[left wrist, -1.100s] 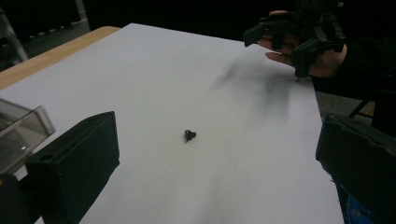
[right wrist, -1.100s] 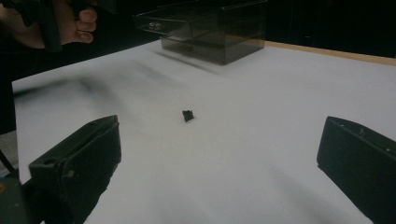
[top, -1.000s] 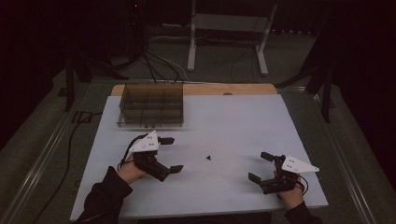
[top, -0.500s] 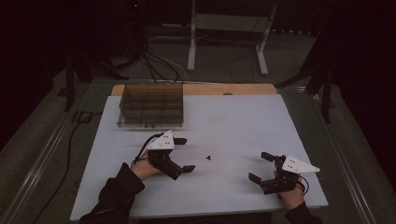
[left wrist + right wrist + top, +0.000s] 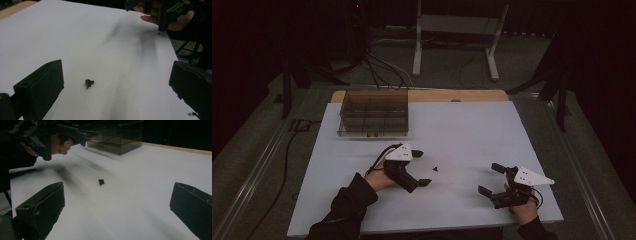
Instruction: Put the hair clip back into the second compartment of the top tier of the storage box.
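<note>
Left tool, jaws wide open, nears a small black clip; best centred before closing, right tool open

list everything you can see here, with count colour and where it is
small part: 1, black, mid-table on the white surface, just ahead of the left gripper's open jaws
compartment box: 1, smoky clear, far left of the table
table: 1, white top with a wooden strip at the far edge
stand: 1, pale metal, on the floor beyond the table
cables: several, dark, on the floor behind the box
left gripper: 1, black, open, near the part
right gripper: 1, black, open, near right edge
</note>
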The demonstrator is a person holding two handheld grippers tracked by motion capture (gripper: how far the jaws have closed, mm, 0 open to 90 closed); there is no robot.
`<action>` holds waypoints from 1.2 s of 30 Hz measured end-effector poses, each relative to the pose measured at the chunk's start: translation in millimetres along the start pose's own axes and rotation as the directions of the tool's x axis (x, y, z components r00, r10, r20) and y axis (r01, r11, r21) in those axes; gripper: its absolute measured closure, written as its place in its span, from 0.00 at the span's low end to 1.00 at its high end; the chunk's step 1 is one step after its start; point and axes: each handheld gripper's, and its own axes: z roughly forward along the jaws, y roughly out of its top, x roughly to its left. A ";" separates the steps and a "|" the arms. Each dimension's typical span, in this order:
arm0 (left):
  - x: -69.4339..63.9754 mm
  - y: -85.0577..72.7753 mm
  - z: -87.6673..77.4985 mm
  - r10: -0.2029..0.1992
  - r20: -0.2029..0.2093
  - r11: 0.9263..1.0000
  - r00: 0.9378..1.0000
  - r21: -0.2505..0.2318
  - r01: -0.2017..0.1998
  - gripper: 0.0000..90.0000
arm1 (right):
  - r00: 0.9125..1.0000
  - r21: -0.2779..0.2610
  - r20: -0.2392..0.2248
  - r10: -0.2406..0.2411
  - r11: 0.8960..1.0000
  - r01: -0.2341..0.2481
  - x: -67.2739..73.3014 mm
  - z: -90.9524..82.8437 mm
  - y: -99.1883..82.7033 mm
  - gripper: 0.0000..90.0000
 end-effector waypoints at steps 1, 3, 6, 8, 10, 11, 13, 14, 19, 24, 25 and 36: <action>0.3 -0.3 2.4 0.006 0.004 1.000 1.000 0.003 -0.006 0.01 | 1.000 -0.001 -0.001 0.000 1.000 0.000 -0.1 -0.1 0.2 0.00; 1.1 -1.0 6.3 0.016 0.023 1.000 1.000 0.010 -0.016 0.01 | 1.000 -0.004 -0.001 0.003 1.000 -0.003 -0.3 -0.5 0.3 0.00; 1.2 -1.9 12.6 0.024 0.040 0.999 0.999 0.024 -0.025 0.01 | 1.000 0.001 0.000 0.001 1.000 -0.001 -0.4 -0.4 -0.2 0.00; 1.5 -2.2 17.0 0.027 0.046 0.999 0.999 0.038 -0.029 0.01 | 1.000 0.000 -0.001 0.002 1.000 -0.002 0.0 -0.5 0.1 0.00; 1.7 -2.0 21.1 0.032 0.045 0.998 0.998 0.050 -0.035 0.01 | 1.000 0.002 -0.002 0.003 1.000 -0.003 0.2 -0.3 -0.1 0.00; 2.0 -1.8 22.4 0.032 0.048 0.998 0.998 0.056 -0.034 0.01 | 1.000 0.003 -0.001 0.001 1.000 -0.001 0.2 -0.3 -0.3 0.00; 2.7 -1.3 26.9 0.017 0.055 0.996 0.998 0.086 -0.022 0.01 | 1.000 0.002 0.000 0.003 1.000 -0.003 0.2 -0.6 -0.1 0.00; 3.3 -1.3 28.7 0.011 0.058 0.995 0.998 0.095 -0.016 0.01 | 1.000 0.001 0.001 0.003 1.000 -0.003 0.1 -0.8 0.0 0.00; 7.7 -2.9 36.8 0.004 0.062 0.991 0.998 0.131 -0.012 0.03 | 1.000 0.002 0.003 0.002 1.000 -0.002 -0.1 -0.9 -0.2 0.00; 14.1 -6.1 44.8 0.011 0.043 0.981 0.999 0.193 -0.020 0.07 | 1.000 0.003 0.003 0.003 1.000 -0.003 0.0 -1.3 -0.1 0.00; 15.3 -7.1 46.7 0.013 0.038 0.979 0.999 0.203 -0.020 0.08 | 1.000 0.002 0.003 0.005 1.000 -0.005 0.1 -1.4 0.0 0.00; 21.9 -10.7 54.7 0.057 -0.010 0.968 0.998 0.245 -0.052 0.28 | 1.000 0.003 0.002 0.004 1.000 -0.004 0.6 -1.5 -0.1 0.00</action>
